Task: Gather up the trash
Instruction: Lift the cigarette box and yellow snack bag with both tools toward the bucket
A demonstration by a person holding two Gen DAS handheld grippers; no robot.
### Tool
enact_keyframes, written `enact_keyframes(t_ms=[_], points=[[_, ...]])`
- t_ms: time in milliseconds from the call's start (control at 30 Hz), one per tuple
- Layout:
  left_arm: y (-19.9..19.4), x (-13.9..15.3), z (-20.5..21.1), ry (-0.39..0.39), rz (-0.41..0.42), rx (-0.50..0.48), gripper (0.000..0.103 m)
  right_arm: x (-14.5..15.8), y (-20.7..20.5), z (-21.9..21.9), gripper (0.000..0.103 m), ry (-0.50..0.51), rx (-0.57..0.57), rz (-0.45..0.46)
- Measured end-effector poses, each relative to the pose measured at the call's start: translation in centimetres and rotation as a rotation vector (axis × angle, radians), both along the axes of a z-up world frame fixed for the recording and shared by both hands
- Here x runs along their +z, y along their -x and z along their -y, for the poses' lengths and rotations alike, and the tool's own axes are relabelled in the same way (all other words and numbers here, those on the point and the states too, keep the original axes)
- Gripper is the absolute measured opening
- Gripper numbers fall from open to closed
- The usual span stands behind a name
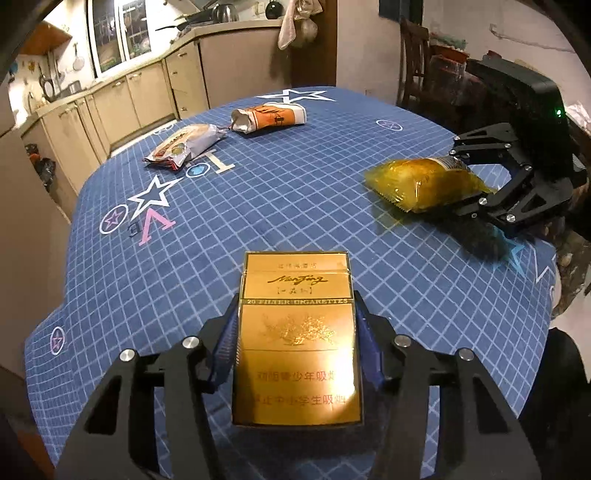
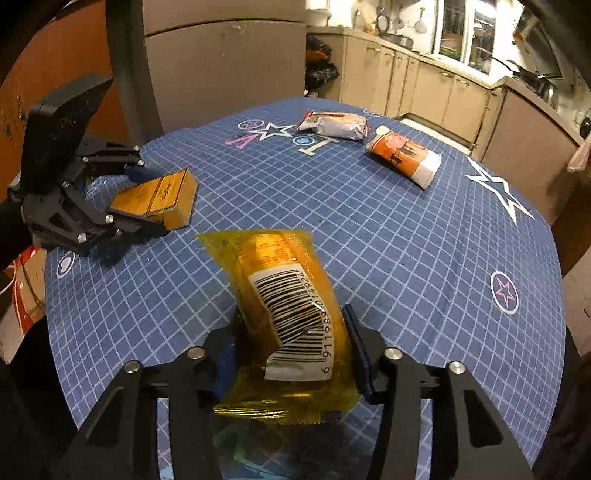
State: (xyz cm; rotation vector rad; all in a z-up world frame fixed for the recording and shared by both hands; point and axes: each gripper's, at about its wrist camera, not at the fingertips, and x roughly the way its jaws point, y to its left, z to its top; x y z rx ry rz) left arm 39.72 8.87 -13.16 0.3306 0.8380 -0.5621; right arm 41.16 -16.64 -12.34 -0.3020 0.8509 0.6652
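Claws both closed: left claw [image 1: 295,332] pinches stiff, light cigarette pack [image 1: 295,339] by its sides; right claw [image 2: 291,343] squeezes soft, slippery yellow wrapper [image 2: 284,314] mid-body.

Glossy gold cardboard cigarette pack [image 1: 297,354], shiny yellow plastic wrapper [image 2: 288,317], cloth tablecloth [image 1: 258,199].

The scene is lit warmly and rather dimly from overhead. Strong glare is seen on the gold cigarette pack [image 1: 297,354] at lower centre, where its print is washed out. The window [image 2: 463,33] at upper right is overexposed. Straight lines are bent by fisheye distortion, and the corners are blacked out.
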Motion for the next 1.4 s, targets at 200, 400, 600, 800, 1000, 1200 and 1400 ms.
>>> enact_keyframes(t_ms=[200,400,600,800,1000,1200,1400], points=[[2.4,1.9,1.8,-0.035,0.082,0.137,0.053,1.4,3.7,2.1,0.046,-0.128,-0.154,0.028],[5.0,5.5,7.2,-0.042,0.193,0.150,0.053,5.3,11.3,7.7,0.046,-0.232,-0.362,0.129],[7.7,7.4,15.1,-0.030,0.245,0.057,0.053,7.8,19.1,14.1,0.046,-0.187,-0.557,0.218],[11.6,7.7,25.0,-0.031,0.278,-0.091,0.053,8.9,26.4,21.4,0.046,-0.162,-0.757,0.253],[15.3,6.9,33.4,-0.021,0.283,-0.207,0.053,8.8,32.6,27.7,0.046,-0.107,-0.912,0.286],[18.5,5.5,39.5,-0.026,0.269,-0.291,0.053,7.7,36.9,32.2,0.046,-0.052,-1.020,0.293],[21.1,3.5,43.9,-0.039,0.239,-0.358,0.053,4.9,40.5,36.4,0.046,-0.036,-1.120,0.253]])
